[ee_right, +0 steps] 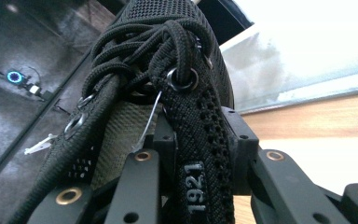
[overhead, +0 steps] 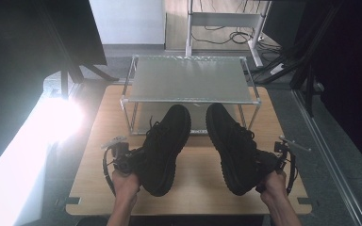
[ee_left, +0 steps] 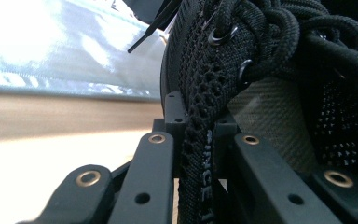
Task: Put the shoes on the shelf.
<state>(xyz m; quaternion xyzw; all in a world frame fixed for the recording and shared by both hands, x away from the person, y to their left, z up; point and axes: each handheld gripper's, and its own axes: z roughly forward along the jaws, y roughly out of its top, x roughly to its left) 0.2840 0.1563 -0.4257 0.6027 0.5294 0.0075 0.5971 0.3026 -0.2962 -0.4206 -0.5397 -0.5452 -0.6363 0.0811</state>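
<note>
High view: a wooden table (overhead: 193, 188) carries a low metal shoe rack (overhead: 188, 80) at its far half, its top shelf bare. Two black knit sneakers lie in front of the rack, toes pointing toward it and reaching the rack's front edge. The left sneaker (overhead: 165, 146) is held at its heel side by the left gripper (overhead: 122, 157), gripped in the person's left hand (overhead: 125, 183). The right sneaker (overhead: 233, 146) is held likewise by the right gripper (overhead: 278, 160) in the right hand (overhead: 273, 186). Bare tabletop lies between the two shoes and out to both side edges; the hands sit close to the near edge.

Left gripper view: the jaws are closed on the left sneaker's collar (ee_left: 198, 140), one finger (ee_left: 151, 172) outside the knit wall and the other inside the shoe's opening. Black laces (ee_left: 270, 28) bunch above. The wooden tabletop (ee_left: 51, 154) runs open to the left.

Right gripper view: the jaws pinch the right sneaker's collar strip (ee_right: 196, 154), printed "1921", between them. Laces (ee_right: 144, 42) knot above, and a thin plastic tag string (ee_right: 149, 116) hangs by the tongue. Open tabletop (ee_right: 317, 135) extends to the right.
</note>
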